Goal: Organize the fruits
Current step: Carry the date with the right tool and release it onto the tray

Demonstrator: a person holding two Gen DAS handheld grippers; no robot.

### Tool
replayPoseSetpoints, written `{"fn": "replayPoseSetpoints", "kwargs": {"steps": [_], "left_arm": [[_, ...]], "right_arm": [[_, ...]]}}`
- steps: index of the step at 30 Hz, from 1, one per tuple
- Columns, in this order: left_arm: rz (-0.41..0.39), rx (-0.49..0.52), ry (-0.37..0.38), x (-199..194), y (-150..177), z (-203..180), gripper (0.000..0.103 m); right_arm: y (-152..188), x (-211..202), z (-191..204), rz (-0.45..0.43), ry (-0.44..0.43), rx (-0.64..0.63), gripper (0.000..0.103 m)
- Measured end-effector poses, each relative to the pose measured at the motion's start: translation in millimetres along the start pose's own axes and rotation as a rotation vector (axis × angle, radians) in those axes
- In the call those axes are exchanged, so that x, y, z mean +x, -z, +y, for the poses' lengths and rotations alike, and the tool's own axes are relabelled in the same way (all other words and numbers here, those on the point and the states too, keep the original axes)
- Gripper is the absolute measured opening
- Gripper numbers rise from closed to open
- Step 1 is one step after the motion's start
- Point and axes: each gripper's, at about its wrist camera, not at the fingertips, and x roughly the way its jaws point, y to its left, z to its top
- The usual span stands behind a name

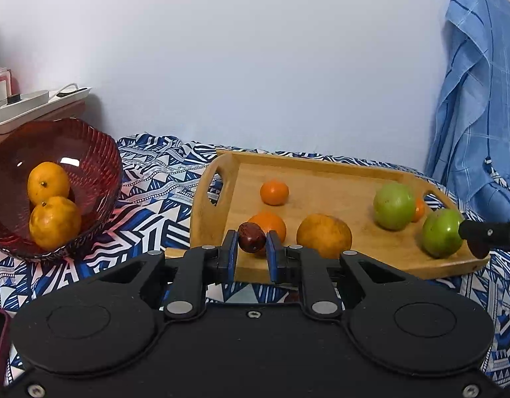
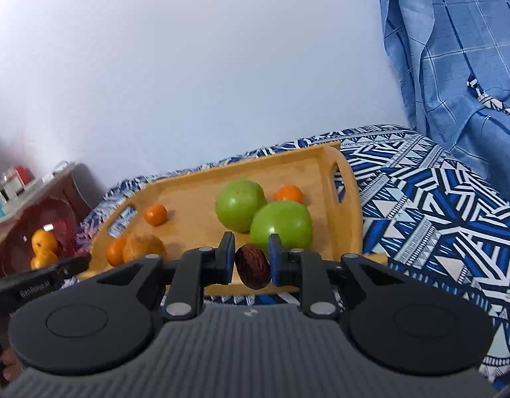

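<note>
A dark red date [image 1: 252,241] is pinched between the blue pads of the left gripper [image 1: 251,248], low in the middle of the left wrist view, held above the near edge of the tray [image 1: 321,165]. Just behind it on the tray an orange [image 1: 269,224] is seen, with a duller yellow-orange fruit [image 1: 323,235] to its right and a small tangerine [image 1: 274,192] farther back. Two green apples [image 1: 394,205] are found at the right end of the tray — the nearer one [image 1: 442,232] is partly hidden by a black gripper finger entering from the right edge. At the left of the frame a red bowl [image 1: 89,152] is tilted on the patterned cloth [image 1: 155,179], and two oranges [image 1: 48,182] are held in it.

In the right wrist view a second date [image 2: 253,266] is clamped between the pads of the right gripper [image 2: 252,258], in front of the nearer apple [image 2: 281,224]. The tray [image 2: 288,162] lies behind, and the bowl [image 2: 59,219] is seen at the far left. A blue plaid cloth [image 2: 453,66] hangs at the upper right.
</note>
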Motion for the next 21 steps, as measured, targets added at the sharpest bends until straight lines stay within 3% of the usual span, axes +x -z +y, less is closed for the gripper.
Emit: {"fn": "replayPoseSetpoints", "kwargs": {"steps": [6,11,21], "left_arm": [[-0.014,0.007,0.018,6.3,-18.6,-1.5,0.017],[-0.034,0.004,0.034,20.3,-36.4,-4.8,0.017],[0.021,-0.010,0.029,64.2,-41.5,5.7,0.017]], "right_arm": [[-27.6,8.4,-12.2,-0.014,-0.033,0.051,0.025],[-53.0,33.9,-32.0,-0.007,-0.062,0.184,0.025],[-59.4,77.8,-55.3,0.038,0.003,0.223,0.025]]}}
